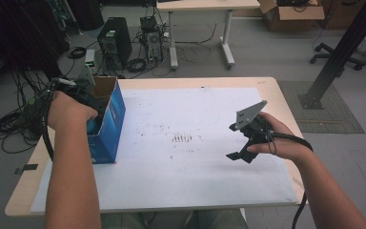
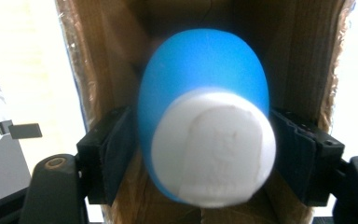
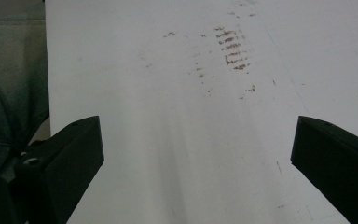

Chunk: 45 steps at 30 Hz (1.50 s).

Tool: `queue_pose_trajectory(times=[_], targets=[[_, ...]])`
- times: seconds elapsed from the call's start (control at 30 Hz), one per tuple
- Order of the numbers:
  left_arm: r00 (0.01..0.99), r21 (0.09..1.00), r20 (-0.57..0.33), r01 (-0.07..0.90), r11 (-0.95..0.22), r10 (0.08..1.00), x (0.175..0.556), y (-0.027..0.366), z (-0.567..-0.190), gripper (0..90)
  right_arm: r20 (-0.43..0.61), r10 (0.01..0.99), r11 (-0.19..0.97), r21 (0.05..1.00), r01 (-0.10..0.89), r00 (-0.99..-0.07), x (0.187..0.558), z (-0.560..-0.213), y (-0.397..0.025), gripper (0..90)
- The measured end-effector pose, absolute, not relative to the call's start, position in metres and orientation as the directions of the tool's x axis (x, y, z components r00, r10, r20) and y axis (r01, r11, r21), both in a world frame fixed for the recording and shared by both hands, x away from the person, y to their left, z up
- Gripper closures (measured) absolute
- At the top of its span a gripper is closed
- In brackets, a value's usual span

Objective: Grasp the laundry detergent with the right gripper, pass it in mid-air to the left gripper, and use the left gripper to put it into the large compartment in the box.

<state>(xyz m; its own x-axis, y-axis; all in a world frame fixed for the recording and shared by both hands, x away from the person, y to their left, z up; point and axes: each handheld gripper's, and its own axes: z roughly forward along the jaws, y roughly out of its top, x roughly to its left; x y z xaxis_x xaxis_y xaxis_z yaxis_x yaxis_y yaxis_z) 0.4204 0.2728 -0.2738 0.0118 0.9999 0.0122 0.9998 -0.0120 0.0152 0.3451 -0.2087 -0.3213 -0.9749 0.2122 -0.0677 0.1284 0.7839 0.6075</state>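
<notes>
A blue bottle [image 2: 200, 93] with a white cap [image 2: 214, 149] sits between the pads [image 2: 116, 149] of my left gripper [image 2: 200, 144], which is shut on it. The cap end faces the camera. The bottle is inside an open blue cardboard box [image 1: 108, 121] standing at the table's left side, and my left gripper [image 1: 91, 114] reaches into the box's top. My right gripper [image 1: 234, 141] hovers over the right part of the white sheet [image 1: 186, 162]. In the right gripper view, that gripper [image 3: 196, 158] is open with nothing between its jaws.
The white sheet covers most of the wooden table [image 1: 276, 90] and carries brown smudges [image 1: 183, 138] near its middle. Beyond the table, on the floor, are a computer tower [image 1: 114, 40], tangled cables, a second desk [image 1: 200, 5] and a black frame post [image 1: 340, 52].
</notes>
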Motion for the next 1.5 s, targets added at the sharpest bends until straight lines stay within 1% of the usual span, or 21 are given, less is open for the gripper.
queue_pose_trajectory(times=[0.13,0.47,0.73,0.87,1.07,1.23,1.4,1.5], targets=[[0.008,0.007,0.010,1.000,-0.008,1.000,0.418,0.274,-0.272,23.2,-0.069,0.209,0.783,0.610,0.124,-0.976,0.345,-0.320,-0.208,2.4],[0.018,0.041,0.040,0.999,-0.019,0.999,0.413,0.272,-0.255,17.8,-0.078,0.200,0.781,0.615,0.111,-0.977,0.342,-0.317,-0.208,2.4],[0.023,0.051,0.049,0.998,-0.026,0.999,0.408,0.267,-0.241,16.6,-0.080,0.199,0.778,0.619,0.108,-0.977,0.339,-0.315,-0.209,2.4],[0.029,0.052,0.064,0.998,-0.033,0.998,0.406,0.265,-0.237,11.4,-0.080,0.199,0.776,0.621,0.107,-0.977,0.337,-0.314,-0.211,2.4],[0.037,0.055,0.072,0.998,-0.041,0.997,0.402,0.261,-0.229,8.5,-0.088,0.202,0.775,0.624,0.104,-0.976,0.334,-0.312,-0.214,2.4],[0.049,0.060,0.083,0.997,-0.054,0.995,0.398,0.255,-0.219,0.5,-0.090,0.203,0.773,0.626,0.103,-0.975,0.332,-0.309,-0.216,2.4],[0.087,0.065,0.098,0.993,-0.094,0.991,0.394,0.245,-0.208,0.3,-0.095,0.197,0.774,0.626,0.095,-0.976,0.331,-0.307,-0.215,2.4],[0.147,0.063,0.114,0.986,-0.154,0.983,0.391,0.234,-0.200,0.2,-0.096,0.193,0.775,0.625,0.092,-0.976,0.330,-0.306,-0.214,2.4]])
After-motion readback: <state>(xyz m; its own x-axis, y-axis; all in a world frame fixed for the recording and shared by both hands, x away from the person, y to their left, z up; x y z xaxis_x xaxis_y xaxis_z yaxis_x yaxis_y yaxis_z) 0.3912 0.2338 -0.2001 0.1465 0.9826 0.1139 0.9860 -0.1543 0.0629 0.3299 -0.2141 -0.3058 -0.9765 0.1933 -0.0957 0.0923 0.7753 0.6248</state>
